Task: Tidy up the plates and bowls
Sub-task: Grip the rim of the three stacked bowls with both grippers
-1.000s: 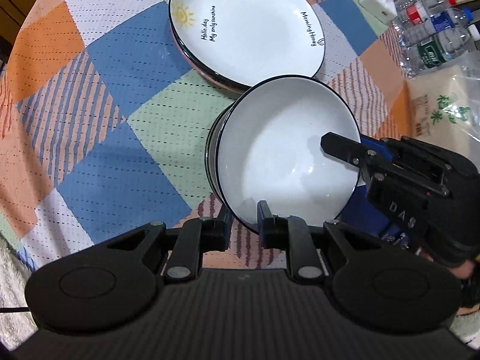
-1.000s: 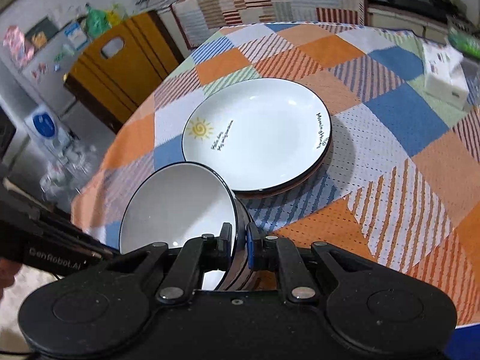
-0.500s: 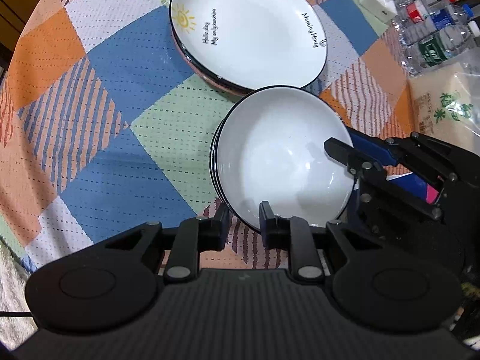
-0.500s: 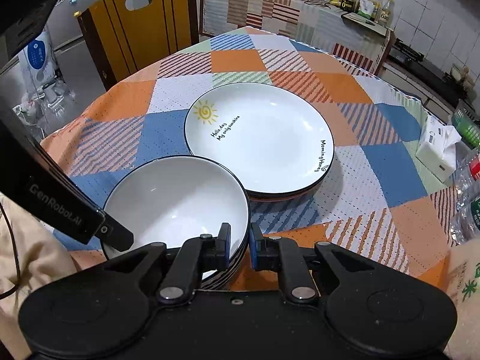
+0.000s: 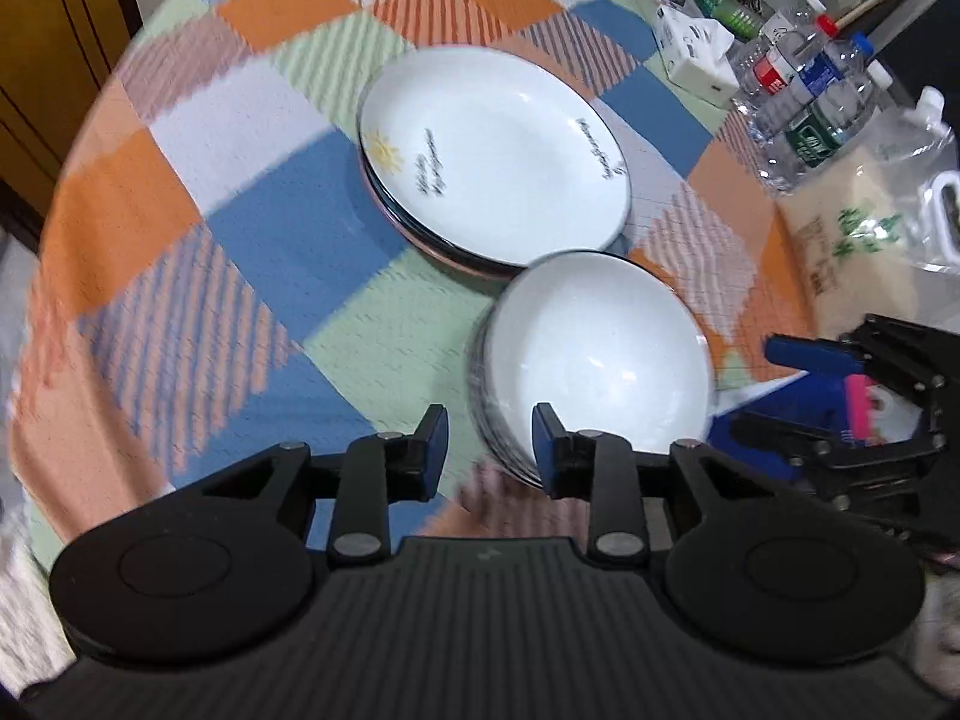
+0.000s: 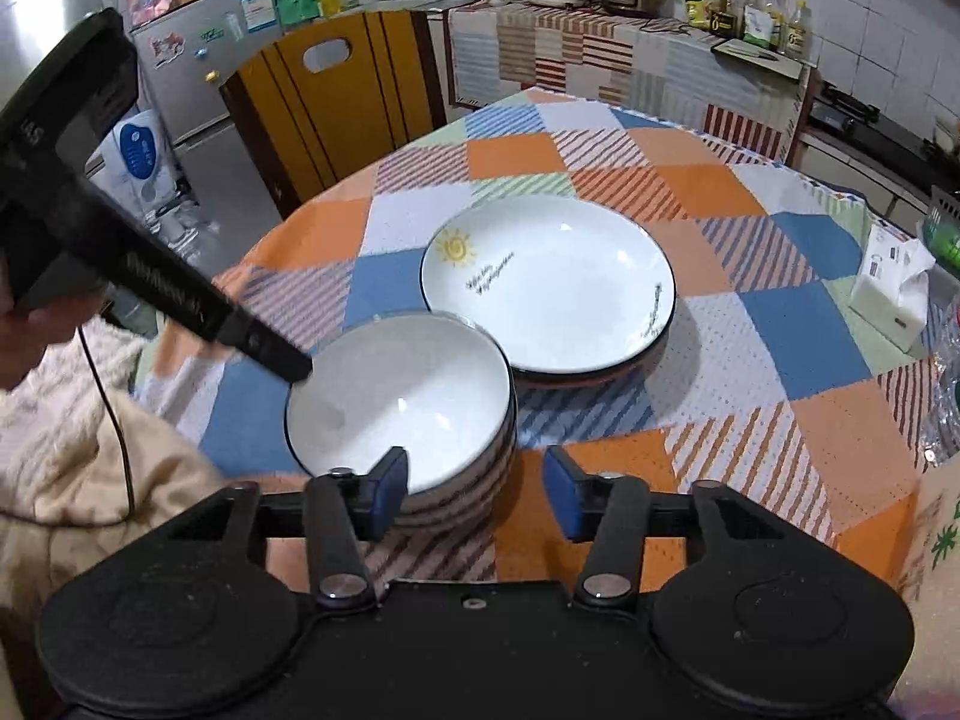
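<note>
A stack of white bowls with dark rims [image 5: 594, 360] [image 6: 402, 402] rests on the checked tablecloth near the table's front edge. Behind it lies a stack of white plates [image 5: 498, 168] [image 6: 552, 294] with a sun drawing and writing. My left gripper [image 5: 483, 450] is open and empty, just in front of the bowl stack's near rim. My right gripper [image 6: 474, 486] is open and empty, its jaws standing on either side of the bowl stack's near edge without gripping it. Each gripper shows in the other's view: the right gripper [image 5: 852, 408], the left gripper [image 6: 120, 252].
A tissue box [image 5: 696, 60] [image 6: 894, 294], several water bottles [image 5: 810, 102] and a plastic bag [image 5: 870, 240] sit at the table's right side. A wooden chair [image 6: 336, 102] stands behind the table. A counter with appliances [image 6: 600, 12] is at the back.
Both grippers have opened and let go of the top bowl, which now rests flat on the bowl stack. Both have drawn back a little from it.
</note>
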Demonstrator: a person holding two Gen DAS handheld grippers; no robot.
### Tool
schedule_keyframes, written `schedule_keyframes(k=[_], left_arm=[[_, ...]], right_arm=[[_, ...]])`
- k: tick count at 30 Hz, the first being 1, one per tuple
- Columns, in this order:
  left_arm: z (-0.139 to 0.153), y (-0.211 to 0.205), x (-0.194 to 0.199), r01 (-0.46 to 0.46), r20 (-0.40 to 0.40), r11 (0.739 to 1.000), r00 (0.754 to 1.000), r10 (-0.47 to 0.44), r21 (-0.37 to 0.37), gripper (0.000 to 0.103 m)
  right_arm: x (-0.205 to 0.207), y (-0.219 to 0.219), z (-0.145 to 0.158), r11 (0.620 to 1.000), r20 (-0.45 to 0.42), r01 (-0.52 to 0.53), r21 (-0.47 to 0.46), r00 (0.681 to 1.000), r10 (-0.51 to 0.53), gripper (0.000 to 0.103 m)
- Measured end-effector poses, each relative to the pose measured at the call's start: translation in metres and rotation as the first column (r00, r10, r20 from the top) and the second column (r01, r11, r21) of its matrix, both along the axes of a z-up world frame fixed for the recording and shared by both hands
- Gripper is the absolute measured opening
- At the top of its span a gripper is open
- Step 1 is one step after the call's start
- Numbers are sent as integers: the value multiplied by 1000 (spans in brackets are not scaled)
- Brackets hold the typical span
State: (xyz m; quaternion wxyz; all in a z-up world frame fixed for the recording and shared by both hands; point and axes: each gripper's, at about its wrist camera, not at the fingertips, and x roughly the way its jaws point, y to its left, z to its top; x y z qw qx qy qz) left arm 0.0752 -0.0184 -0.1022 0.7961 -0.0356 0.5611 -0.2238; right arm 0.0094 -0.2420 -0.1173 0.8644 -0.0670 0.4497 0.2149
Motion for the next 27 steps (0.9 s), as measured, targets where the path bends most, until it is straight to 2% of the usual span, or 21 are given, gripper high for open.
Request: schedule_keyframes(k=[1, 5, 10, 12, 14, 16, 18, 21, 22, 23, 27], left_arm=[[-1, 2, -1, 4, 21, 1000, 1000, -3, -7, 31], [-9, 9, 1, 2, 14, 998, 1000, -1, -60, 42], [-26, 11, 6, -35, -2, 993, 999, 35, -114, 47], [-37, 8, 10, -15, -17, 989, 1000, 13, -144, 47], [-49, 8, 10, -40, -29, 988, 999, 36, -150, 47], [-60, 9, 10, -59, -65, 981, 997, 48, -185, 47], [-69, 10, 9, -79, -87, 974, 994, 61, -212, 47], [-73, 9, 7, -91, -67, 968, 995, 77, -233, 47], [-74, 9, 6, -93, -60, 968, 995, 81, -234, 47], [-75, 7, 4, -95, -55, 967, 995, 85, -237, 45], [-80, 3, 0, -98, -61, 967, 994, 86, -237, 43]], right_arm=[[-1, -2, -5, 1000, -11, 3, -10, 1000, -3, 57], [-8, -11, -28, 1000, -53, -14, -27, 999, 13, 61], [-11, -4, -63, 996, -92, -76, -48, 993, 72, 63], [-5, 2, -79, 993, -117, -110, -48, 988, 103, 63], [0, 8, -92, 991, -114, -127, -51, 986, 120, 63], [1, 15, -100, 989, -85, -138, -61, 987, 133, 64], [-4, 22, -103, 981, -26, -185, -63, 983, 184, 74], [-9, 31, -109, 974, 41, -210, -89, 976, 214, 76], [-10, 33, -113, 973, 57, -208, -96, 975, 214, 78], [-10, 34, -115, 976, 77, -200, -82, 976, 206, 89], [-5, 35, -126, 990, 131, -138, -6, 982, 137, 97]])
